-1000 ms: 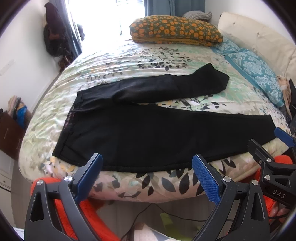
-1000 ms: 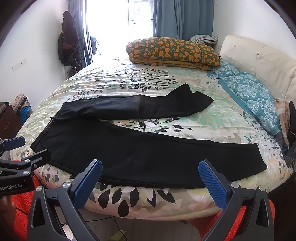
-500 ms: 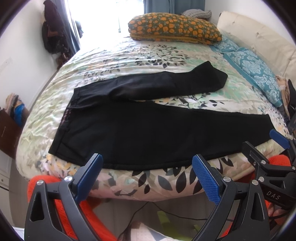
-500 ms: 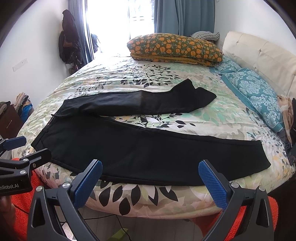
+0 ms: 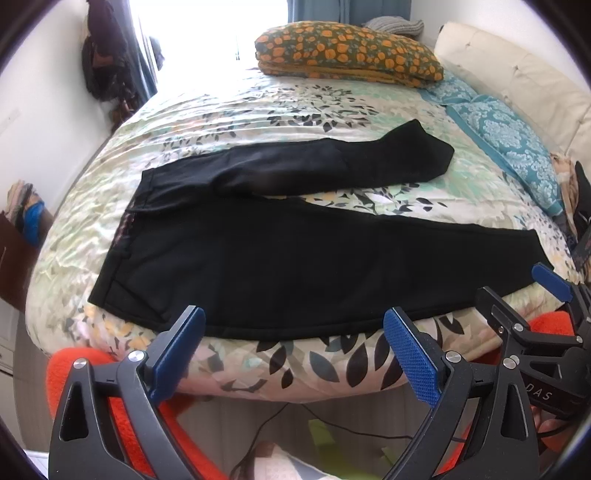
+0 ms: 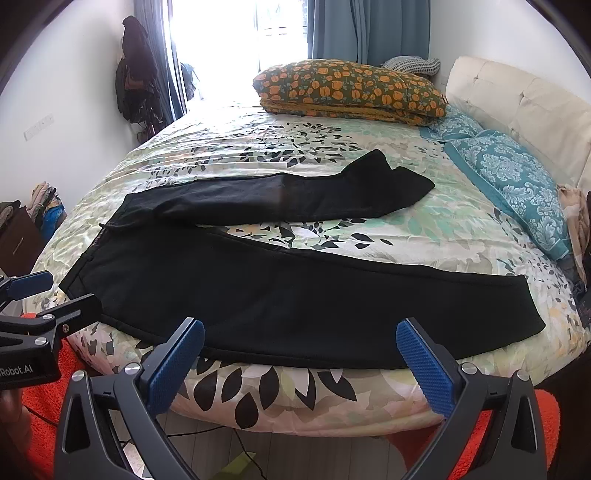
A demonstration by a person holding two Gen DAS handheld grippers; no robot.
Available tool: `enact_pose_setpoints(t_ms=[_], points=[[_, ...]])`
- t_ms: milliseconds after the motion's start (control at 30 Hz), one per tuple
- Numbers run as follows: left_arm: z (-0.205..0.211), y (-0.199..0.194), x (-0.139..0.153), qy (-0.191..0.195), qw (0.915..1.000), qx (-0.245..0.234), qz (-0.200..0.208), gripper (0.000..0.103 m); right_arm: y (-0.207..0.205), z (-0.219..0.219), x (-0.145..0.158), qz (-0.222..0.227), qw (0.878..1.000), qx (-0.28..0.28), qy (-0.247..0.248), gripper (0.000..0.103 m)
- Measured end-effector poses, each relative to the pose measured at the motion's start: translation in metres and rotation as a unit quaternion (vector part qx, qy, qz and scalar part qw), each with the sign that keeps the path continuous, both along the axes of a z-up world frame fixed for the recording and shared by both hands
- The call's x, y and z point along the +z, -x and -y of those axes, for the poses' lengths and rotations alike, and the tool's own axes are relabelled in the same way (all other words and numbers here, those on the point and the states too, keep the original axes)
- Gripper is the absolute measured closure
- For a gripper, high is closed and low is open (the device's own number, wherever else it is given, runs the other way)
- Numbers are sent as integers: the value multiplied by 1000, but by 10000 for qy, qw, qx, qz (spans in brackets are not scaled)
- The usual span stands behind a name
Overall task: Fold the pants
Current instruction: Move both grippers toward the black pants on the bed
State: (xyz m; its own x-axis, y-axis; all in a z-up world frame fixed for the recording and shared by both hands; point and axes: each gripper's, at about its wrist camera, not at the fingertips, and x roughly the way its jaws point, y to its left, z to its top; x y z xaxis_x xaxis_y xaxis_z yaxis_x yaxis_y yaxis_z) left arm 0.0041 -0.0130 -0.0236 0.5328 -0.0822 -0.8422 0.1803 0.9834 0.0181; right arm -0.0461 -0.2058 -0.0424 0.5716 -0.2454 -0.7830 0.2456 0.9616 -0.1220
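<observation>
Basically both the left gripper [image 5: 293, 345] and right gripper [image 6: 301, 356] hovered fingers-apart, empty, off the bed's [image 6: 258, 402] near edge, probably lining up on the black pants [image 6: 295, 306] spread flat, legs splayed rightward.

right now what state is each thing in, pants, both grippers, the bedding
pants: unfolded, flat on the bed, legs spread in a V, waistband to the left
left gripper: open, empty, short of the pants' near edge
right gripper: open, empty, short of the pants' near edge
orange-flowered quilt: folded, lying at the far side of the bed
teal pillows: lying along the headboard
curtains: drawn apart, window bright
</observation>
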Motion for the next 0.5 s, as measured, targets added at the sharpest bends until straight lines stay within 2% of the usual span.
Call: enact_pose_setpoints(t_ms=[500], points=[[7,-2,-8,13,9999,-58,-141,5,-1,5,-10,-92,9999,-44,-71,0]])
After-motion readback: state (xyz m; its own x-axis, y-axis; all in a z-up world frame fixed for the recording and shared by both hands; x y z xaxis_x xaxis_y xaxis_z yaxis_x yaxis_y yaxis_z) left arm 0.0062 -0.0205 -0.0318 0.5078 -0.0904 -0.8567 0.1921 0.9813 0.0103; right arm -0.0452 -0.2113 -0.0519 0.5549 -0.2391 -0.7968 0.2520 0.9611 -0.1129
